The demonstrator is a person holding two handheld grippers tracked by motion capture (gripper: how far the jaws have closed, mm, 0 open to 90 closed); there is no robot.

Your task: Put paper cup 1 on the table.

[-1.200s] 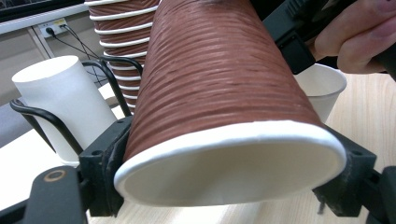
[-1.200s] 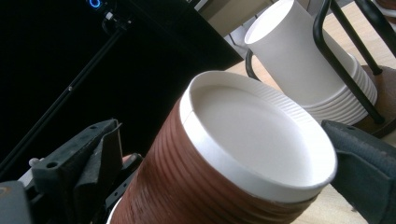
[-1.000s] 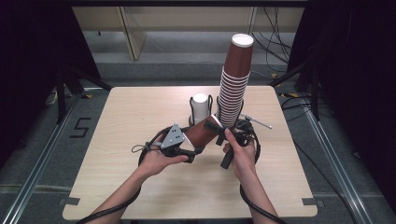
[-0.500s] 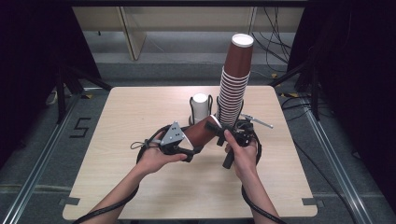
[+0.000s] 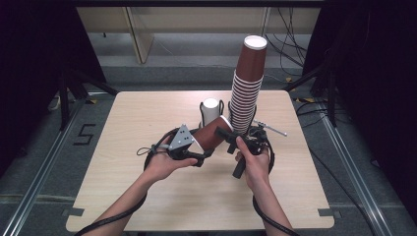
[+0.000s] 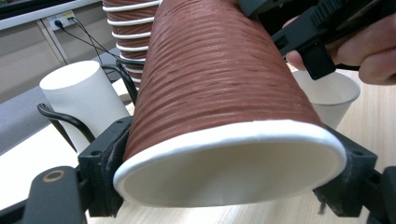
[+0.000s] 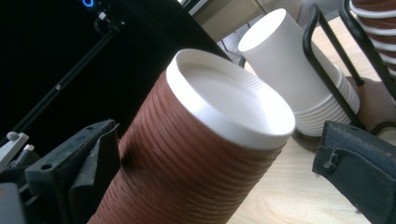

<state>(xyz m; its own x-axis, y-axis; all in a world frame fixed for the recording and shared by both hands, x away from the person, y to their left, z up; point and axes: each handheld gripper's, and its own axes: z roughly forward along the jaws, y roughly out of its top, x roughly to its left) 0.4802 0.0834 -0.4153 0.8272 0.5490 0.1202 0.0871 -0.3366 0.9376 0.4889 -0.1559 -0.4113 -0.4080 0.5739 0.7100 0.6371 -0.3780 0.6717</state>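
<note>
A brown ribbed cup [image 5: 212, 133] lies tilted above the middle of the table [image 5: 123, 147], held between both hands. The left gripper [image 5: 199, 156] has its jaws clamped on the cup's open, white-rimmed end; in the left gripper view the rim [image 6: 229, 165] sits pressed between the two black jaws, the cup body running away from the camera. The right gripper [image 5: 230, 139] sits at the cup's other end. In the right gripper view the left jaw presses into the ribbed wall and dents it, while the right jaw stands apart from the cup, so a full grip is not shown; jaws fairly wide. The cup's recessed white base [image 7: 231, 106] faces up and right there.

Toward the far edge of the table, a tall leaning stack of brown cups [image 5: 247, 93] stands in a black wire holder [image 7: 327, 60], its foot hidden behind the right hand [image 5: 253, 164]. Just left of it is a short stack of white cups [image 5: 210, 110], its lower part hidden by the held cup. A thin metal rod [image 5: 271, 129] lies right of the stacks; what it belongs to cannot be made out. The left hand [image 5: 162, 164] covers most of its gripper's body.
</note>
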